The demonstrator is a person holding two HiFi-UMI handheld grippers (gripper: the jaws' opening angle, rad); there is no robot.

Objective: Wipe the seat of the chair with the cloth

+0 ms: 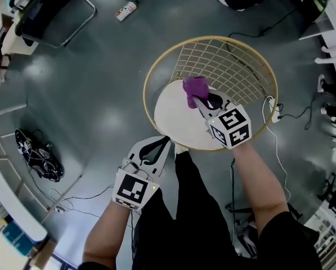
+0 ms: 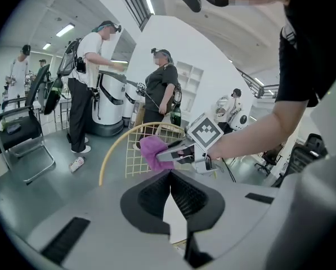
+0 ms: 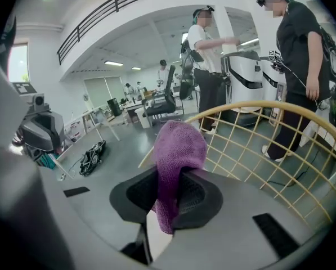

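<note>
Right hand-held gripper (image 3: 170, 176) clamps cloth (image 3: 180, 148) lengthwise along jaws.

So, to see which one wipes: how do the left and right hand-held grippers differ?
The right hand-held gripper is shut on the purple cloth; the left hand-held gripper is shut on nothing. The right is over the white seat; the left sits at its near edge. Both point toward that seat.
</note>
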